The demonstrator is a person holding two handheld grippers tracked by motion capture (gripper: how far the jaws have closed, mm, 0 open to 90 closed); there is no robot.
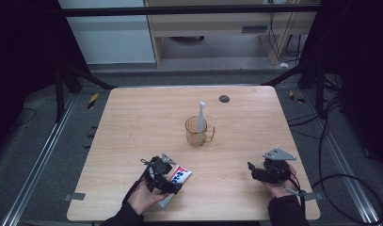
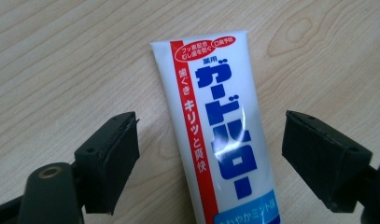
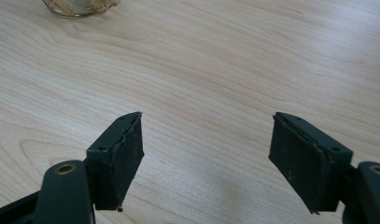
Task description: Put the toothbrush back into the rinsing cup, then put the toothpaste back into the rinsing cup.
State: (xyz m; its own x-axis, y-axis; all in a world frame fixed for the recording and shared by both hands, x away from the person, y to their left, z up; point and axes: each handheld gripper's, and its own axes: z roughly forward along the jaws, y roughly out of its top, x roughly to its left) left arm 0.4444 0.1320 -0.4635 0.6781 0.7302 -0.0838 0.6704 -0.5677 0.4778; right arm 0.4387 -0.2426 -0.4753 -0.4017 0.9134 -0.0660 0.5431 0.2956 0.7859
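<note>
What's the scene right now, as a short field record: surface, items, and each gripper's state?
surface: wooden table
toothpaste tube: flat on the table, between the open jaws of the left gripper, not clamped
amber mug: near the table's centre, handle to the right
toothbrush: standing in the mug
right gripper: open, over bare wood, holding nothing

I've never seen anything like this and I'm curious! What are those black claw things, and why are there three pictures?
A person sits at a wooden table, holding a pinching tool in each hand. The big picture looks down from above. The other two come from small cameras riding on each tool.

The left gripper is open, its jaws on either side of a toothpaste tube lying flat; nothing is squeezed yet. The right gripper is open over bare wood. In the middle stands an amber cup with a white toothbrush in it.
</note>
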